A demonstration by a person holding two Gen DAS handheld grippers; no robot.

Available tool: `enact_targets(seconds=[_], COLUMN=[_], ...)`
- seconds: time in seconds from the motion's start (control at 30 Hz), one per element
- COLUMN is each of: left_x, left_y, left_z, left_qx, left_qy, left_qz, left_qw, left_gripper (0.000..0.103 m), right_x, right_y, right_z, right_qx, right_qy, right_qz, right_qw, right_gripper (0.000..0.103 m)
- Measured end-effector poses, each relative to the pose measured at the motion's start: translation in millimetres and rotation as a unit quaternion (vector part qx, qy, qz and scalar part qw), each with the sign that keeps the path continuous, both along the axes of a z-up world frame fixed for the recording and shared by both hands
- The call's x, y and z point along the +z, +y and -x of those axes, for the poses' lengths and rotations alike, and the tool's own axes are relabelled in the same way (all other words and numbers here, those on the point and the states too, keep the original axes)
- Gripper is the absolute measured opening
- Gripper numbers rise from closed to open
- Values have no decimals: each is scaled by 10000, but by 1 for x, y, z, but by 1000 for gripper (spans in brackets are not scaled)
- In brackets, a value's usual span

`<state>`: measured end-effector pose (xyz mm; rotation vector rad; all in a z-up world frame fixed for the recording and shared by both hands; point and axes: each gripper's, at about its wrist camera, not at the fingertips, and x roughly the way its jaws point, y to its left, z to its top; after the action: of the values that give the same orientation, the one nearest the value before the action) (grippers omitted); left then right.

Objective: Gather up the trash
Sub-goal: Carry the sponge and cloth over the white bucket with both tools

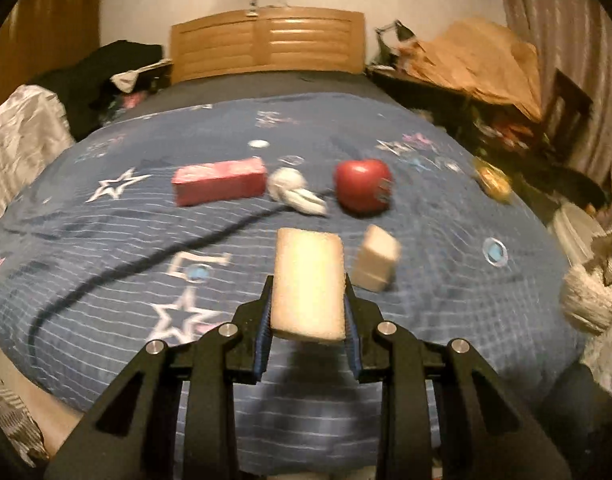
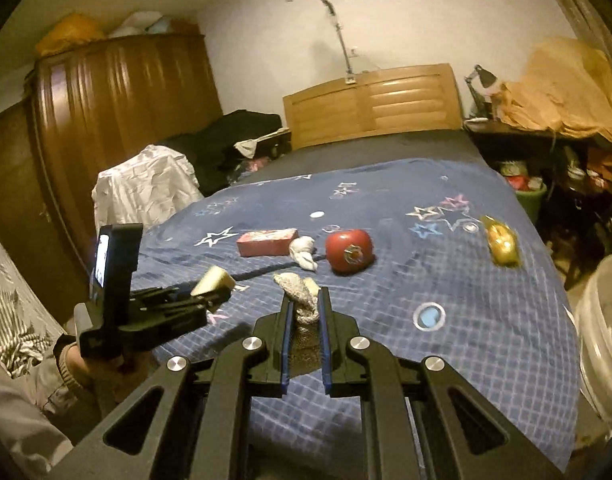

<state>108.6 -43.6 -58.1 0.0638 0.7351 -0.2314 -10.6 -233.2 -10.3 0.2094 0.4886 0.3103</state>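
Note:
My left gripper [image 1: 308, 304] is shut on a tan sponge-like block [image 1: 309, 280] and holds it above the blue star bedspread [image 1: 106, 248]; it also shows in the right wrist view [image 2: 214, 294], block [image 2: 212, 280] between its jaws. My right gripper [image 2: 306, 300] is shut on a crumpled grey-white wad [image 2: 298, 294], which shows at the right edge of the left wrist view [image 1: 590, 300]. On the bed lie a small tan block [image 1: 376, 258], a pink box [image 1: 220, 182], a white crumpled tissue [image 1: 296, 190], a red apple-shaped object [image 1: 364, 186] and a gold wrapper [image 1: 494, 182].
A white bucket [image 2: 604, 332] stands off the bed's right side. A wooden headboard [image 2: 372, 106] is at the far end, a cluttered desk [image 2: 546, 136] at the right, a wardrobe [image 2: 118, 120] and piled clothes [image 2: 146, 188] at the left.

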Motion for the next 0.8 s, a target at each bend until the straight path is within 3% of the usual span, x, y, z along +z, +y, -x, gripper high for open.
enact_targets(seconds=[0.4, 0.6, 0.8], left_x=[26, 54, 80], left_y=[-127, -212, -300], left_z=[10, -1, 1], left_qx=[-1100, -1721, -2387], left_qy=[-351, -547, -754], left_qz=[-176, -85, -11], left_qw=[9932, 9835, 9682], left_gripper=[28, 28, 28], right_x=[23, 49, 60], right_y=[-100, -173, -252], right_z=[49, 83, 113], right_qx=[-1205, -2125, -2920], right_qy=[-506, -820, -773], right_qz=[4, 256, 397], right_qw=[9914, 9734, 9525], right_gripper=[13, 13, 13])
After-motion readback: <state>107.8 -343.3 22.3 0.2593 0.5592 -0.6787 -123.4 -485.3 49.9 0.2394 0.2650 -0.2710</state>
